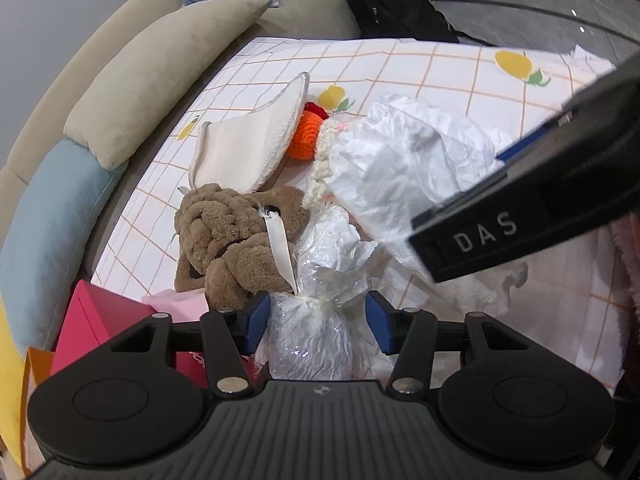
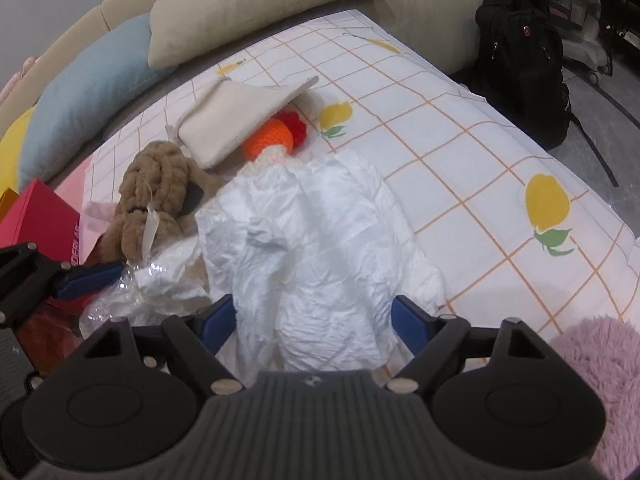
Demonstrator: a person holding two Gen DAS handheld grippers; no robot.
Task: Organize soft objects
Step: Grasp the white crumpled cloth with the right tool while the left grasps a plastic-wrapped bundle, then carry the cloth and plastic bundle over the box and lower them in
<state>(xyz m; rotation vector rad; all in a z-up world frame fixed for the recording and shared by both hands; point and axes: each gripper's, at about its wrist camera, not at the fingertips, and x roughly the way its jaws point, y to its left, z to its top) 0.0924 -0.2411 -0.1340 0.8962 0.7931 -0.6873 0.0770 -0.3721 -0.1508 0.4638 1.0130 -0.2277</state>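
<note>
A brown plush knot toy (image 1: pixel 236 236) with a white tag lies on the checked sheet (image 1: pixel 420 72), also in the right wrist view (image 2: pixel 156 196). Behind it are a cream pouch (image 1: pixel 248 140) and an orange crocheted doll (image 1: pixel 306 136). My left gripper (image 1: pixel 318 322) stands open around a clear knotted plastic bag (image 1: pixel 316 336). My right gripper (image 2: pixel 316 322) stands open around a crumpled white plastic bag (image 2: pixel 320 248) that covers the doll's lower part. The right gripper's body also crosses the left wrist view (image 1: pixel 532 208).
Beige (image 1: pixel 160 80) and blue (image 1: pixel 52 232) cushions line the sofa back. A pink-red box (image 1: pixel 86 324) sits at the sheet's left edge. A black backpack (image 2: pixel 524 60) stands on the floor beyond. A pink fluffy item (image 2: pixel 600 376) lies at the right.
</note>
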